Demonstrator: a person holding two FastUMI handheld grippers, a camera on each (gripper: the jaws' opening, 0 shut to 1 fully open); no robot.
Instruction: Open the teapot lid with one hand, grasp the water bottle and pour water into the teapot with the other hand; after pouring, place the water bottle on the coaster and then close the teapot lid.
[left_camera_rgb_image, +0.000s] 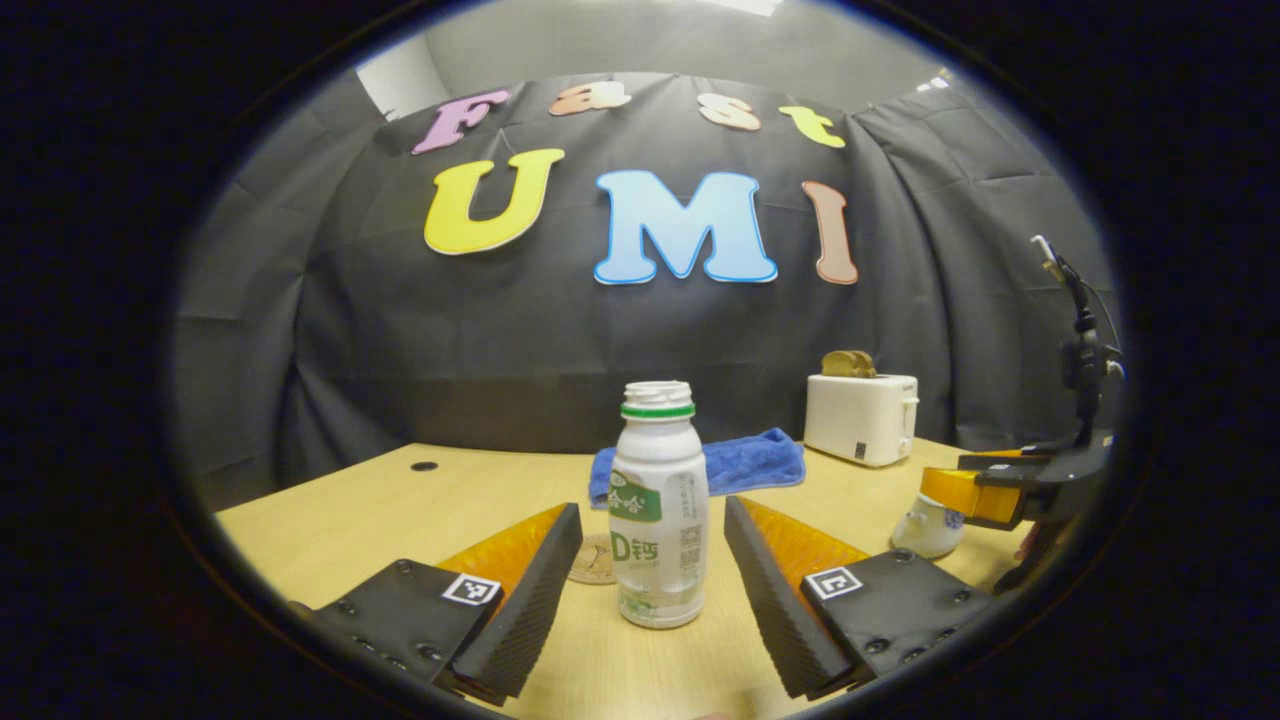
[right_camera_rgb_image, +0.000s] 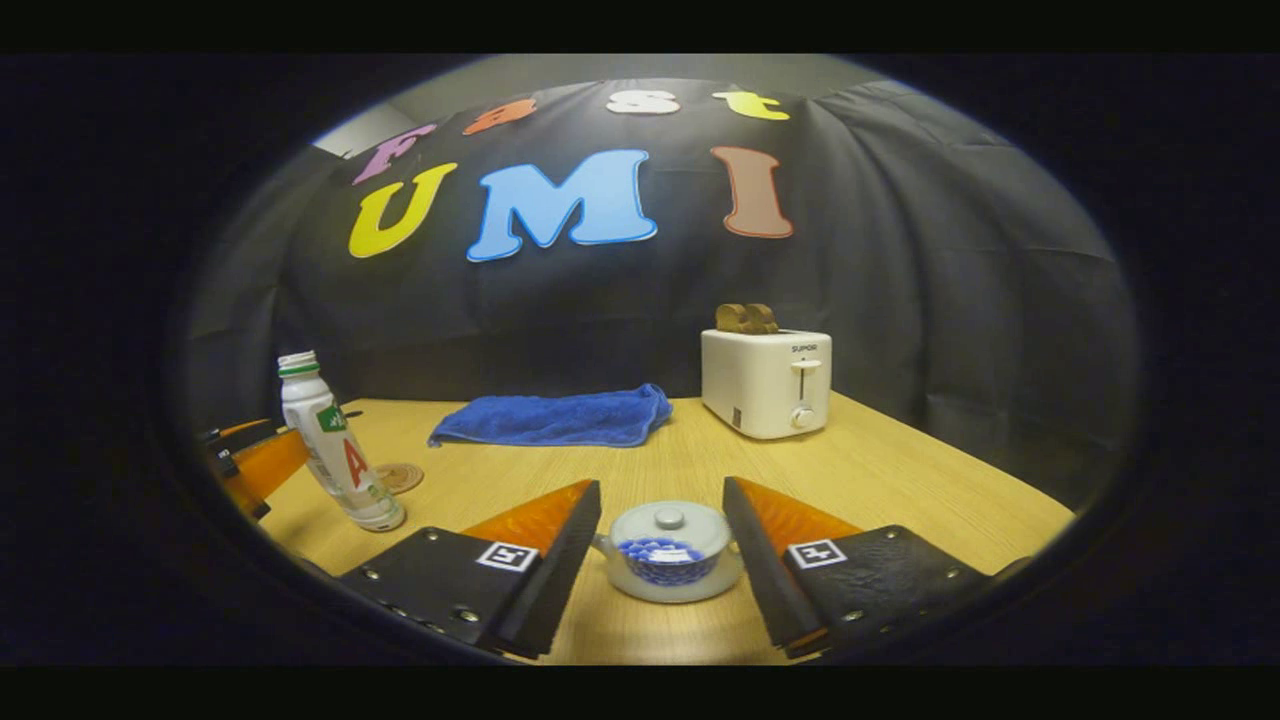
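Since both the left gripper (left_camera_rgb_image: 652, 565) and right gripper (right_camera_rgb_image: 662, 548) sit wide apart gripping nothing, a sloppy squeeze could tip the tall bottle (left_camera_rgb_image: 658, 510) or nudge the teapot (right_camera_rgb_image: 668, 550) with its lid (right_camera_rgb_image: 669, 526) on.

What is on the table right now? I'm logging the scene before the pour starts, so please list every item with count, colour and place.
water bottle: one, white with a green neck ring, no cap, upright between the left gripper's spread fingers
coaster: one, light brown, flat on the table just behind the bottle
teapot: one, white with blue pattern, lid on, between the right gripper's spread fingers
towel: one, blue, lying at the back of the table
toaster: one, white, back right, brown slices in its slots
table: one, light wood
left gripper: one, open around the bottle, not touching
right gripper: one, open around the teapot
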